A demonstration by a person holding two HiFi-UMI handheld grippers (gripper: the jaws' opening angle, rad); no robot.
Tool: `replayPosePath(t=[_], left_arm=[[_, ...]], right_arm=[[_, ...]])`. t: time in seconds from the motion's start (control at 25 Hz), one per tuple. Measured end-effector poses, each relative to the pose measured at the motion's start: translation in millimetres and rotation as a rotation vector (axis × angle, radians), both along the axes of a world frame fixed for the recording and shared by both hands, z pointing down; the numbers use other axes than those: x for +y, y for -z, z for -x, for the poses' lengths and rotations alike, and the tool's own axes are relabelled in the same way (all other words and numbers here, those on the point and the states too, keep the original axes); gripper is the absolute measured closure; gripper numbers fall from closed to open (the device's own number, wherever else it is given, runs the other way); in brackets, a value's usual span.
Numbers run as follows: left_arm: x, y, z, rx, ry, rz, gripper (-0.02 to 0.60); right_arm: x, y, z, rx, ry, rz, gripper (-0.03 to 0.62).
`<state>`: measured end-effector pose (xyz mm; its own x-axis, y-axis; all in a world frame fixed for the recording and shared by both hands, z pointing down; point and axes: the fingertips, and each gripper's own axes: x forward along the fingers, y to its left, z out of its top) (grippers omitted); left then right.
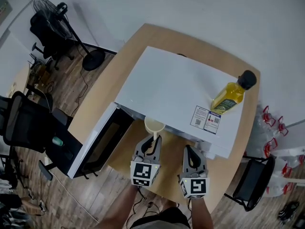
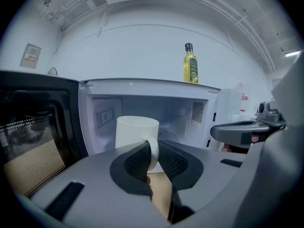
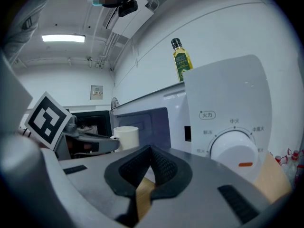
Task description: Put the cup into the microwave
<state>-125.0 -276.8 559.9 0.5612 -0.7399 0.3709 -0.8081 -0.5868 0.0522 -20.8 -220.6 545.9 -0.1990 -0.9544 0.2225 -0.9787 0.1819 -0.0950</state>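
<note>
- The left gripper (image 2: pixel 153 148) pinches the cup (image 2: pixel 136 132) by its handle. The pads press the handle from both sides and the cup's body hangs just past the tips.
- The cup stands upright and off the counter (image 1: pixel 125 157), right at the microwave's (image 1: pixel 176 85) mouth. It looks not yet inside.
- Step in hand, as I judge it: carrying the cup into the microwave. The door (image 2: pixel 33 127) stands swung wide to the microwave's left, and the white cavity lies open straight ahead.
- The next move calls for a level push forward through the microwave's opening, with the cup kept upright and clear of the frame and door. Then the cup must be lowered onto the cavity floor, and the jaws should spread only once it rests there. After that the gripper backs straight out so the handle is not dragged.
- The left gripper points at the microwave's opening, tipped slightly down, with the forearm coming from the near edge of the counter.
- The right gripper (image 3: pixel 151 151) is empty, its jaws pressed together at the tips. It hangs in front of the microwave's control panel, near the dial (image 3: pixel 235 148), beside the left gripper and pointing the same way.
- A bottle (image 1: pixel 232 94) stands on top of the microwave, toward its right end, out of the way.
</note>
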Motion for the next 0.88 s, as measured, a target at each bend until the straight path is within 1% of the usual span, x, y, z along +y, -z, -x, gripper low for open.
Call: replayPosePath(t=[0.12, 0.28, 0.4, 0.6, 0.72, 0.88], left_arm=[[-2.7, -10.0, -2.3, -0.004, -0.014, 0.029, 0.518], [-11.2, -12.3, -5.8, 0.007, -0.013, 0.020, 0.518], [-14.3, -17.6, -7.4, 0.025, -0.015, 0.028, 0.518], [-21.3, -24.3, -10.2, 0.024, -0.029, 0.037, 0.517], [-29.5, -23.4, -10.5, 0.031, -0.024, 0.021, 0.517], [-38.6, -23.4, -11.1, 0.037, -0.012, 0.020, 0.517]], right_arm=[[-3.1, -2.5, -0.7, -0.009, -0.006, 0.006, 0.576], [-7.1, -5.6, 0.0, -0.007, -0.006, 0.011, 0.577], [-7.9, -9.2, -0.2, -0.010, -0.011, 0.021, 0.576], [-9.9, -15.3, -0.9, -0.009, -0.010, 0.032, 0.577], [-11.2, -17.5, 1.2, -0.013, -0.011, 0.039, 0.577], [-14.4, -18.1, 4.3, -0.005, 0.007, 0.040, 0.577]])
